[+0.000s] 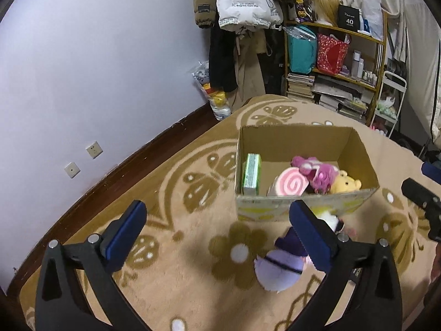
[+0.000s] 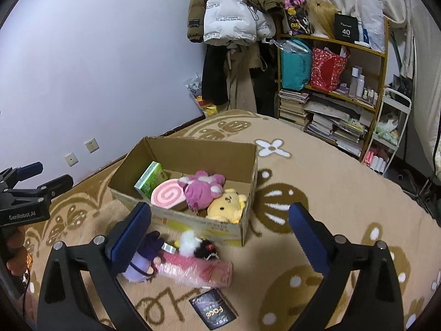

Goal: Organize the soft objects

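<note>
An open cardboard box [image 1: 303, 135] [image 2: 193, 151] stands on the patterned rug. In it lie a green pack [image 1: 251, 173], a pink swirl cushion [image 1: 292, 184], a pink plush [image 1: 317, 172] and a yellow plush [image 1: 346, 184]. In front of the box, on the rug, lie a purple plush doll [image 1: 275, 267] [image 2: 143, 259], a pink wrapped pack [image 2: 198, 271] and a white and black fluffy toy [image 2: 190, 241]. My left gripper [image 1: 217, 209] is open over bare rug, with the doll beside its right finger. My right gripper [image 2: 220, 211] is open above the loose toys, holding nothing.
A black sachet [image 2: 213, 310] lies on the rug near me. Behind the box are a wooden shelf [image 2: 344, 44] with bags, bottles and stacked books, hanging coats [image 2: 234, 13], a white cart [image 2: 391, 127] and a wall with a dark skirting board [image 1: 110, 173].
</note>
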{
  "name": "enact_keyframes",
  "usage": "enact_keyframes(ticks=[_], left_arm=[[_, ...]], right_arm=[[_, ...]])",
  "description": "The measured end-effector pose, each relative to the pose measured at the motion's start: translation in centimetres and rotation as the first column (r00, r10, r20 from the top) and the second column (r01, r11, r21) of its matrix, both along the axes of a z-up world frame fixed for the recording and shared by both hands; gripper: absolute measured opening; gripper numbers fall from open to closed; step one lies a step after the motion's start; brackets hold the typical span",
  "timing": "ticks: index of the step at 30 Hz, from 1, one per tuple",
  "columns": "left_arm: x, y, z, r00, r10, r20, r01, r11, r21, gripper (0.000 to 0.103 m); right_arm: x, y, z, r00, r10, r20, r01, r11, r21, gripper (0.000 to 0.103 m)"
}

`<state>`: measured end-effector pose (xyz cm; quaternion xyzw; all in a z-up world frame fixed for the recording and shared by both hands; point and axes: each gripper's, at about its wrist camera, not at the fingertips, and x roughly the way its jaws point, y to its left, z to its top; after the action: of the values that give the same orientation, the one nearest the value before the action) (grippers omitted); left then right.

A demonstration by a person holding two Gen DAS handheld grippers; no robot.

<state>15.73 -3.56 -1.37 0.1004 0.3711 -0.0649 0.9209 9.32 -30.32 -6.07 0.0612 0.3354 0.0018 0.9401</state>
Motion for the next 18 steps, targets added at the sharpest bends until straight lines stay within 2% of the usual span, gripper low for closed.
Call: enact_keyframes(ticks=[10,13,18], left_arm=[[-1.7,-0.2,-2.4,0.996,-0.031,-0.078,0.031,1.0,-0.004,0.102],[-1.9,-0.5,-3.3,0.994,-0.037,-0.103,0.036,0.999,-0.016,0.102],[-1.6,-0.7,-5.0,0.984,-0.064,-0.163,0.057,0.997,-0.048,0.102]], right_arm=[[-2.1,-0.1,-2.4,0.999,-0.012,-0.038,0.013,0.999,0.041,0.103],[-2.3,-0.2,-3.5,0.998,0.002,-0.062,0.003,0.996,0.088,0.103],[-2.5,0.0,-5.6,0.995,-0.007,-0.096,0.018,0.994,0.11,0.103]])
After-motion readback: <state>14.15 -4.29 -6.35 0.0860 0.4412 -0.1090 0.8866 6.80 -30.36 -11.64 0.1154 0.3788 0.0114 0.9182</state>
